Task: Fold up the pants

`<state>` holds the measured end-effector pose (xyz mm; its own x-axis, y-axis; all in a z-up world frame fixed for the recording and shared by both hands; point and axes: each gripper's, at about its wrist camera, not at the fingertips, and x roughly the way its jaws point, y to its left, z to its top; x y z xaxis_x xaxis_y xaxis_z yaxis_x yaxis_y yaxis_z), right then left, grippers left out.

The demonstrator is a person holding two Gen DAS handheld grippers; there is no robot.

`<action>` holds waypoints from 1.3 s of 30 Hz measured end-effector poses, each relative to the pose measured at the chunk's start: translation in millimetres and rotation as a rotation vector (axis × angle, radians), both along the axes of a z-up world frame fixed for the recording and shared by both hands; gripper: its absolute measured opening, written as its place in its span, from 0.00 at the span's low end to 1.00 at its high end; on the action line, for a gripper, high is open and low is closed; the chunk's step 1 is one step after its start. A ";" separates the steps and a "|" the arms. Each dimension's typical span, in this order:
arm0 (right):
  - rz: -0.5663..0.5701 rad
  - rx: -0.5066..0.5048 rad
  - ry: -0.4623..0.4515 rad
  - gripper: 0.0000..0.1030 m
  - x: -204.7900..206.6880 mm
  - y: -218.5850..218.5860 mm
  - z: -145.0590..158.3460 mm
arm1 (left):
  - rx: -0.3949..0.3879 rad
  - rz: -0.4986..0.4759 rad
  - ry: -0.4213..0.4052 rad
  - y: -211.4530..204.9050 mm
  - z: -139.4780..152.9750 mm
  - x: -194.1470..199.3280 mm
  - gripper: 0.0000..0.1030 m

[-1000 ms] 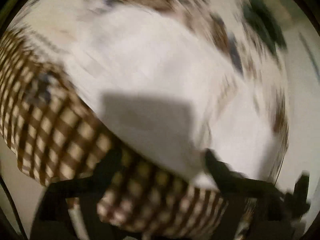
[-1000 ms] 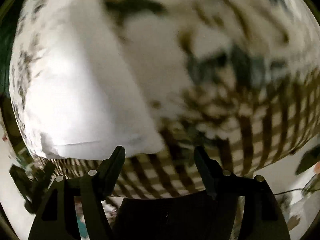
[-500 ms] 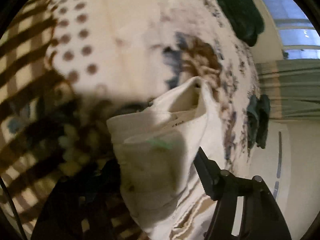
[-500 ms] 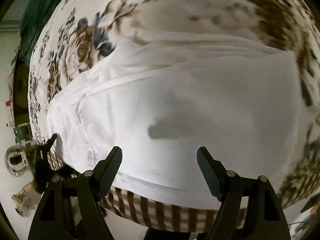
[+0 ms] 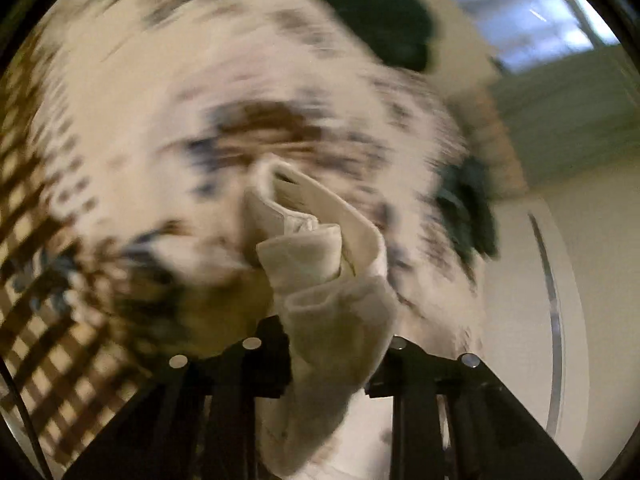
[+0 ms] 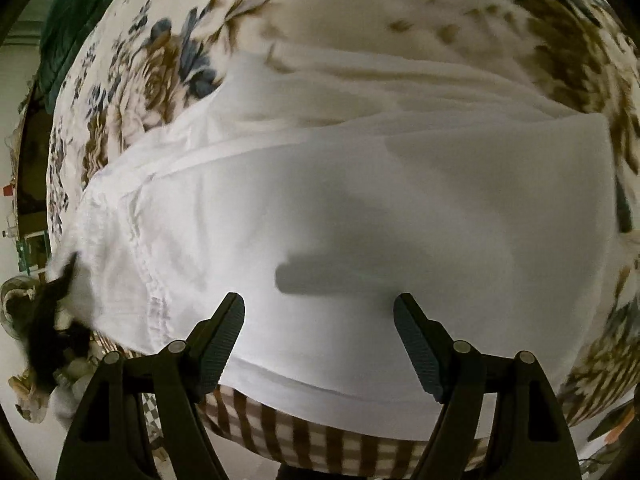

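White pants (image 6: pixel 360 216) lie spread on a bed with a floral and brown-checked cover (image 6: pixel 160 64). My right gripper (image 6: pixel 320 340) is open and empty, hovering just above the near edge of the pants. My left gripper (image 5: pixel 336 340) is shut on a bunched end of the pants (image 5: pixel 320 264), and the cloth hangs out between its fingers, lifted off the bed. The left wrist view is blurred by motion. In the right wrist view the left gripper (image 6: pixel 52 320) shows as a dark blur at the far left end of the pants.
A dark green cloth (image 5: pixel 372 12) lies at the far side of the bed, also visible in the right wrist view (image 6: pixel 76 12). Another dark item (image 5: pixel 468 208) sits at the bed's right edge. The bed's checked front edge (image 6: pixel 320 436) is below my right gripper. Pale floor and a window lie beyond.
My left gripper has closed on the end of the pants and lifted it, swinging fast. My right gripper has come over the pants and stays open above them.
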<state>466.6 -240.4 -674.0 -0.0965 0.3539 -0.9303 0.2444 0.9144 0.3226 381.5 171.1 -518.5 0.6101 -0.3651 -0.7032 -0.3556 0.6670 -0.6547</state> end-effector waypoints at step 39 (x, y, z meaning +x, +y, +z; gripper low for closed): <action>-0.040 0.251 -0.123 0.24 -8.7 -141.4 1.6 | 0.501 -0.442 0.299 -179.9 -32.3 23.0 1.00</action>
